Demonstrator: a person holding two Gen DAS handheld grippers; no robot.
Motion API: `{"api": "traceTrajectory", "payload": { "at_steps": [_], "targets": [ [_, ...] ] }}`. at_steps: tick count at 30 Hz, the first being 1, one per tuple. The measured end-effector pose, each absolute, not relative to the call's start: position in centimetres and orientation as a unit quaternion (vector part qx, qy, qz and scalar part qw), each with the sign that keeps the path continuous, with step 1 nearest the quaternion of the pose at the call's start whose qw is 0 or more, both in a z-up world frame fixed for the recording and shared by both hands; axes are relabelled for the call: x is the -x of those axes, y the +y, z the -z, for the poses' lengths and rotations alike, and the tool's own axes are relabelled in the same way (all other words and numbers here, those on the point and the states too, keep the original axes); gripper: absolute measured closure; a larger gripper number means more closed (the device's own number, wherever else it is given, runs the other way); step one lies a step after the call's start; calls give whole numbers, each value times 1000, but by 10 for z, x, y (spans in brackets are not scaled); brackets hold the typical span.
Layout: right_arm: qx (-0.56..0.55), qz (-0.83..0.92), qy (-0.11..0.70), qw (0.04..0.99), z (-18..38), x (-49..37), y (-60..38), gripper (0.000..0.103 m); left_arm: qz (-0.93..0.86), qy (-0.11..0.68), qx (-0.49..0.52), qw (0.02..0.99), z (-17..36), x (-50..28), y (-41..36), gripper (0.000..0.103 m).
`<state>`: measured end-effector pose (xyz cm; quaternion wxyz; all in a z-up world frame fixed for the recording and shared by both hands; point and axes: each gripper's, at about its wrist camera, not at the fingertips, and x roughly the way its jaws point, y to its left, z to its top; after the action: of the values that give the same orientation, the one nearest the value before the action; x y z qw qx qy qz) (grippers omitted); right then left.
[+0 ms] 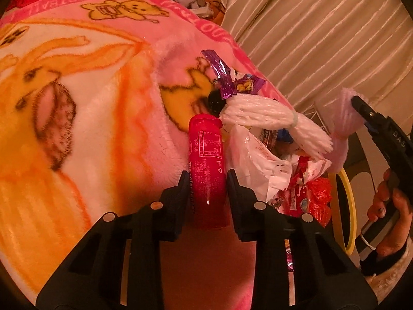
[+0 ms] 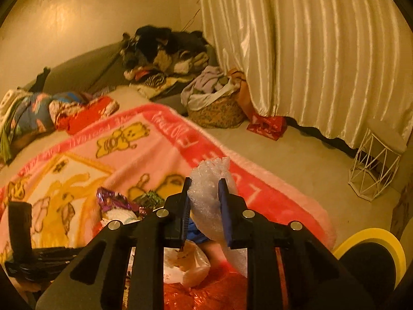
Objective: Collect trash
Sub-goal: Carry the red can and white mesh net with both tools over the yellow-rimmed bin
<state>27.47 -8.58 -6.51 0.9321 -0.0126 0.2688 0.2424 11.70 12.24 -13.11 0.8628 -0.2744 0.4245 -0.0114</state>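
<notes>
Your left tool [image 1: 206,183] is clenched on the red can [image 1: 206,170] lying on the pink blanket [image 1: 90,90], while your right tool [image 2: 204,193] grips a wad of bubble wrap [image 2: 209,180] above the trash pile [image 1: 296,180].

My bed is covered by a pink fleece cartoon-bear blanket [image 1: 103,77]; on it lie a purple foil wrapper [image 1: 224,77] and crumpled red and white wrappers [image 1: 296,178].

Dim amber light – fisheye-bent edges, slightly soft.
</notes>
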Motion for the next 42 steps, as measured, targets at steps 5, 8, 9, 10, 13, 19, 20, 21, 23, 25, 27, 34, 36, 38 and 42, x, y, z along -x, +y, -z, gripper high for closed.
{"api": "traceTrajectory", "payload": {
  "at_steps": [5, 8, 9, 10, 13, 19, 20, 21, 23, 25, 27, 34, 36, 38, 42],
  "targets": [
    [-18, -242, 254, 936, 54, -267, -106, 83, -14, 383, 262, 886, 111, -100, 126, 80],
    [-33, -242, 250, 937, 49, -262, -116, 83, -26, 350, 240, 905, 88, -87, 127, 80],
    [-37, -241, 248, 937, 48, -259, -120, 83, -25, 344, 237, 908, 83, -85, 126, 80],
    [-40, -239, 246, 939, 48, -255, -123, 83, -23, 337, 233, 912, 76, -82, 125, 80],
    [-46, -234, 241, 941, 47, -246, -133, 83, -13, 320, 222, 921, 59, -78, 119, 80],
    [-54, -220, 234, 946, 46, -228, -153, 83, 26, 306, 206, 929, 35, -81, 95, 80],
    [-57, -217, 232, 946, 46, -225, -157, 83, 31, 305, 204, 930, 34, -82, 92, 80],
    [-59, -214, 231, 947, 45, -223, -160, 83, 40, 304, 201, 930, 31, -84, 84, 80],
    [-66, -209, 229, 948, 44, -218, -170, 83, 52, 305, 196, 931, 29, -85, 76, 80],
    [-73, -200, 227, 950, 44, -213, -181, 83, 68, 305, 186, 931, 26, -88, 62, 80],
    [-83, -194, 226, 951, 44, -209, -191, 83, 81, 306, 180, 931, 23, -89, 51, 80],
    [-113, -174, 227, 952, 50, -200, -225, 83, 119, 313, 158, 929, 20, -97, 11, 80],
    [-122, -166, 226, 952, 53, -198, -235, 83, 129, 314, 152, 928, 20, -96, 1, 80],
    [-131, -159, 226, 952, 55, -197, -245, 83, 140, 317, 144, 927, 21, -97, -11, 80],
    [-148, -145, 226, 952, 59, -197, -263, 83, 160, 325, 129, 923, 24, -98, -32, 80]
  ]
}}
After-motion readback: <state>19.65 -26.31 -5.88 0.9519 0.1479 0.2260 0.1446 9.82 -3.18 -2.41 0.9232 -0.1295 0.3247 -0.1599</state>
